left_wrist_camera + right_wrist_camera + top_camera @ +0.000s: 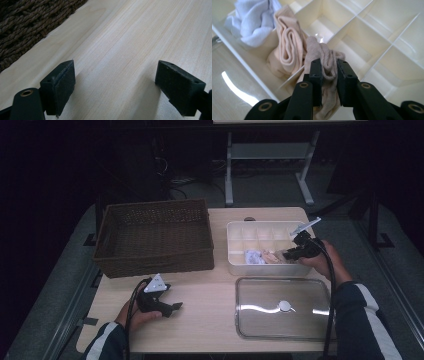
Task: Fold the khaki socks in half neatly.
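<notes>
lid [283, 308]: clear, flat on the table [210, 310], nearest the person, just in front of the organizer.
left gripper [170, 309]: jaws wide apart, nothing between them, resting on bare table near the basket [155, 236].
right gripper [329, 75]: jaws closed on the beige sock [324, 58], which bunches up between the pads.
sock: in a near-row cell of the organizer [235, 251], long axis hanging down into the cell; the right hand is the nearer.
neighbours: peach sock [287, 45] and white sock [253, 21] in cells beside it.
in the way: cell dividers close on both sides; probably a straight lift clears them.

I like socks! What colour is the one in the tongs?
Beige sock, clearest in the right gripper view.
</notes>
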Motion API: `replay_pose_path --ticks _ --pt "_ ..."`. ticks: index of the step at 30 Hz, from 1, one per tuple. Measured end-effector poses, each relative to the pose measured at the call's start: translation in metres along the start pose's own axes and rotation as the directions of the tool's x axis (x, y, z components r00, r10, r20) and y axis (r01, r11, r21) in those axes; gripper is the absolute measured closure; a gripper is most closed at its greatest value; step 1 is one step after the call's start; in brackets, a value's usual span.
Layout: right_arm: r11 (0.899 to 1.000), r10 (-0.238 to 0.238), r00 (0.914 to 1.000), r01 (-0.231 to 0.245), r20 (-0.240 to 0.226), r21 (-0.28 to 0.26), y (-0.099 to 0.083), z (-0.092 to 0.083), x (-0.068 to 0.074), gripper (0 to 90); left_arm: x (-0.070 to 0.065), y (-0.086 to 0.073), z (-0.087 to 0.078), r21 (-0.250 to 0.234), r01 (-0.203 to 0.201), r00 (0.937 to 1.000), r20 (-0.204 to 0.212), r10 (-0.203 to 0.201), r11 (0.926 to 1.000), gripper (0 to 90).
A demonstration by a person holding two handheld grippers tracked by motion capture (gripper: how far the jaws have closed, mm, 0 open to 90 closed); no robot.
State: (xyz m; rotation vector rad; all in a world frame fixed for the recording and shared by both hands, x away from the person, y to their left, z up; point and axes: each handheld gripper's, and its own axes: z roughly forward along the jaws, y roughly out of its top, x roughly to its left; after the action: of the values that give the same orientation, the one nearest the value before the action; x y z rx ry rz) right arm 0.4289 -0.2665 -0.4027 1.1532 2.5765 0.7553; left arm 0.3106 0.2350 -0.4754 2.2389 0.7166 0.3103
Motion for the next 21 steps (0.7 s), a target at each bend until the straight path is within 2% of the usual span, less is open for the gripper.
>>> replay_pose_path --ticks 1,4,5,6,9,15,17,21 --pt "1.000 -0.014 0.9999 0.014 0.005 0.024 0.000 0.001 0.001 76.0 0.000 0.000 0.000 0.000 0.000 1.0000 0.000 0.000 1.0000 15.4" --pt "0.999 -0.014 0.9999 0.014 0.008 0.039 0.001 0.002 0.001 76.1 0.000 0.000 0.000 0.001 -0.001 1.0000 -0.001 0.001 1.0000 15.4" --pt "0.998 -0.029 0.9996 0.028 0.008 0.058 0.001 0.004 0.002 76.2 0.000 0.000 0.000 0.001 -0.001 1.0000 -0.001 0.001 1.0000 15.4" --pt "0.998 -0.029 0.9996 0.028 0.008 0.058 0.001 0.004 0.002 76.2 0.000 0.000 0.000 0.001 -0.001 1.0000 -0.001 0.001 1.0000 15.4" --pt "0.994 -0.026 0.9997 0.025 0.006 0.109 0.002 0.010 0.002 76.5 0.000 0.000 0.000 0.000 0.001 1.0000 -0.001 -0.001 1.0000 15.4" --pt "0.992 -0.003 1.0000 0.004 -0.008 0.125 0.002 0.014 0.000 76.6 -0.001 0.001 0.001 0.000 -0.001 1.0000 -0.003 0.001 1.0000 15.2" --pt "0.990 -0.004 1.0000 0.005 -0.009 0.142 0.002 0.019 -0.001 76.5 -0.004 0.003 0.003 -0.003 0.000 1.0000 0.003 0.000 1.0000 15.2" --pt "0.990 -0.006 1.0000 0.006 -0.002 0.141 0.002 0.017 0.000 75.9 -0.006 0.004 0.005 0.002 -0.010 0.9999 0.010 0.010 0.9999 15.2"
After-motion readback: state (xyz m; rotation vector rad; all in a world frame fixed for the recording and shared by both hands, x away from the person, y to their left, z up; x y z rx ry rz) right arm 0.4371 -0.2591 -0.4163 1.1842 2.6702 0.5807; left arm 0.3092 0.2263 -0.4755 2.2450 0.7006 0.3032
